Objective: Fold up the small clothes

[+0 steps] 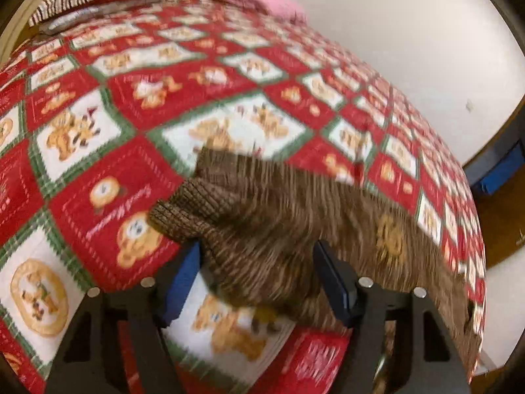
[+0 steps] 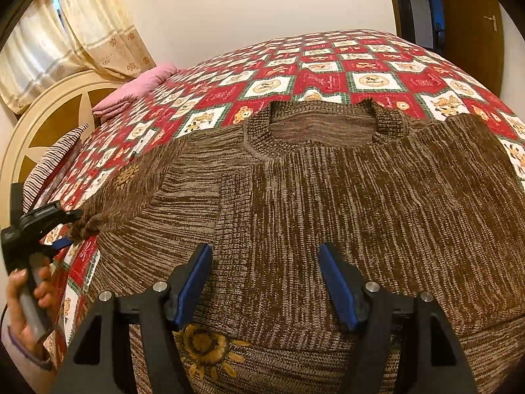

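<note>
While flat on quilt point(image 2: 328, 65), brown ribbed sweater point(image 2: 344, 203), sunflower patches.

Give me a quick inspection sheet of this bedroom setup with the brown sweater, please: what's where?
Surface: bed with a red, white and green bear-print quilt.
Job's things: brown knit sweater spread front up, neckline away from the right camera, one sleeve cuff lifted.
Clutter: folded pink cloth and striped pillow by the headboard.
Grippers: left gripper has the sleeve between its fingers, which look parted; grip uncertain. Right gripper open, hovering over the sweater's body.
Cables: nothing seen.
Surroundings: cream headboard, curtains, wooden door, plain wall.
</note>
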Available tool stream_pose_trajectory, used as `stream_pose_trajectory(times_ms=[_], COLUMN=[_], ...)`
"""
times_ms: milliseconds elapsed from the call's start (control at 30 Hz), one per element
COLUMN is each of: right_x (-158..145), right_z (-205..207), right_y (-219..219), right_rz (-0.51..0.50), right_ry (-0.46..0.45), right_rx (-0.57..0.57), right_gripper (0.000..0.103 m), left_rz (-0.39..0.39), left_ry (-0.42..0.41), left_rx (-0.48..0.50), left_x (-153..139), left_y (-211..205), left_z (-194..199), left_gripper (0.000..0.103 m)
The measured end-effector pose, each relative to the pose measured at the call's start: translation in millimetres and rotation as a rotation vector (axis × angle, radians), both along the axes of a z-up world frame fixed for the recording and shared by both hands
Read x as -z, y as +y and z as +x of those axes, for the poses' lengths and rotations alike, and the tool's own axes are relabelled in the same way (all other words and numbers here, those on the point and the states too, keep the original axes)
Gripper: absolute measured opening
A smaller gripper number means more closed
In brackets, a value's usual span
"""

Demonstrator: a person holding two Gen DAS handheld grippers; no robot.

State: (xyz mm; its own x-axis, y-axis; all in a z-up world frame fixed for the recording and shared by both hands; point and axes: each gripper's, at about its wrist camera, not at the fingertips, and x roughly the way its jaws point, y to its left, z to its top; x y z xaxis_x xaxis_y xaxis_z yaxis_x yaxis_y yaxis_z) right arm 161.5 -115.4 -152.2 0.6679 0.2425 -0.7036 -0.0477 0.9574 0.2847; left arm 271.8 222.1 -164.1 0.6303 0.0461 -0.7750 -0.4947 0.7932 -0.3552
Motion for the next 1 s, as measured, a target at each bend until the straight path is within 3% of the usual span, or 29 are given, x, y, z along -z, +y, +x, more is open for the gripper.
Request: stream_pose_trajectory(times_ms=[100, 133, 300, 400, 467, 600, 700, 767, 867, 900, 933, 1000], right_x=[0.3, 0.3, 0.4, 0.2, 0.6, 1.1, 1.3, 1.3, 2.0, 2.3, 2.6, 2.1], right_z=[0.0, 0.0, -1.2, -1.9, -2.3, -2.9, -3.3, -3.5, -3.5, -3.6, -3.6, -3.5], right_y=[-0.2, -0.1, -2.7, -4.5, -6.6, -10.1, -11.0, -11.2, -12.9, -13.9, -13.2, -12.8], right_rz=[0.0, 0.001, 0.02, 0.035, 0.048, 0.079, 0.089, 0.094, 0.105, 0.111, 0.107, 0.102], right_ry=[0.0, 0.0, -0.005, -0.008, -0.011, -0.016, -0.018, -0.018, -0.019, -0.02, -0.018, -0.018], right_rx=[0.0, 0.0, -0.001, 0.0, -0.001, -0.001, 0.0, 0.0, -0.001, -0.001, -0.005, -0.004], right_gripper=[0.069, 0.069, 0.069, 0.069, 0.069, 0.069, 0.069, 0.069, 0.069, 0.07, 0.07, 0.07], left_rz=[-0.041, -0.054, 0.018, 0.049, 0.122, 0.267, 0.266, 0.33, 0.343, 0.309, 0.255, 0.212], left_ry=[-0.026, -0.022, -0.041, -0.1, -0.178, -0.368, -0.384, -0.305, -0.209, -0.181, -0.158, -0.176], left_rx=[0.027, 0.022, 0.009, 0.053, 0.145, 0.492, 0.688, 0.791, 0.839, 0.83, 0.805, 0.728], left_x=[4.3, 9.3, 8.2, -11.6, -37.2, -88.0, -84.4, -61.3, -38.8, -36.7, -36.8, -39.8], left_y=[-3.6, -5.3, -13.2, -25.1, -54.3, -161.5, -218.1, -253.6, -261.0, -252.8, -238.8, -209.6], left_z=[6.0, 8.4, 9.6, 14.6, 19.1, 6.7, -3.6, -4.7, -9.3, -11.3, -14.8, -26.5], left_gripper=[0.028, 0.023, 0.012, 0.012, 0.012, 0.012, 0.012, 0.017, 0.024, 0.041, 0.068, 0.094])
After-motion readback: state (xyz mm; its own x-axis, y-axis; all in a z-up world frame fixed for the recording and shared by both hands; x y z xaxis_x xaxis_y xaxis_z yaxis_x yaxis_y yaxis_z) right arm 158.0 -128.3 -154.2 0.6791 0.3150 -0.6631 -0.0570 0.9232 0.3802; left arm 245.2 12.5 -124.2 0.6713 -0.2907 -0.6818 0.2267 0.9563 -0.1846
